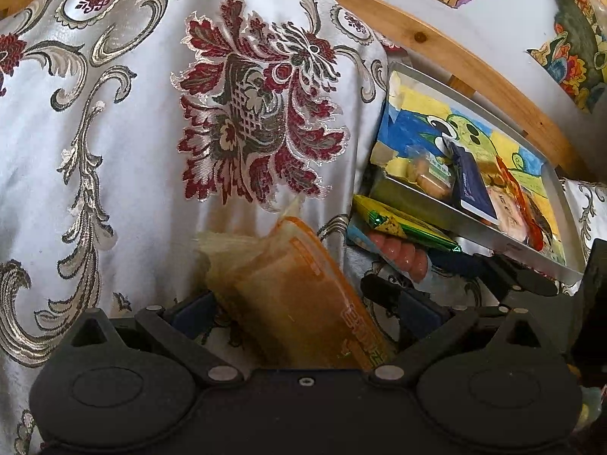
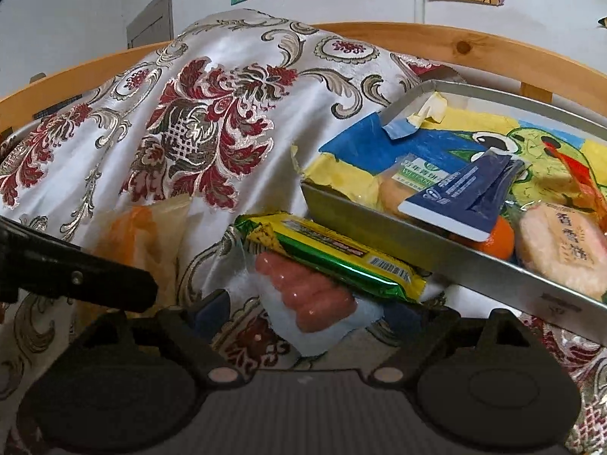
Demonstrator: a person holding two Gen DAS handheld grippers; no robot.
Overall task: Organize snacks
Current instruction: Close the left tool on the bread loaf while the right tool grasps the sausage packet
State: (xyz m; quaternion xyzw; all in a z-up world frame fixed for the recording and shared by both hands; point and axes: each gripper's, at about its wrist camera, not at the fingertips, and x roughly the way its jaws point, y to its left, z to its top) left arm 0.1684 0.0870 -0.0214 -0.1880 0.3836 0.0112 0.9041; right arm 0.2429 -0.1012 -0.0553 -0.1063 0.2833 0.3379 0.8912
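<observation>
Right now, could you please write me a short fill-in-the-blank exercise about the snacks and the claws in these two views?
1. The left claw has an ____ packet between its fingers.
2. The green-and-yellow bar lies on top of the ____ pack.
3. The navy packet lies inside the metal ____.
4. The cloth carries dark ____ flowers.

Missing words: orange; sausage; tray; red

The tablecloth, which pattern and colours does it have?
The tablecloth is silvery white with dark red flowers and grey-gold scrolls; the left wrist view shows it best.
</observation>
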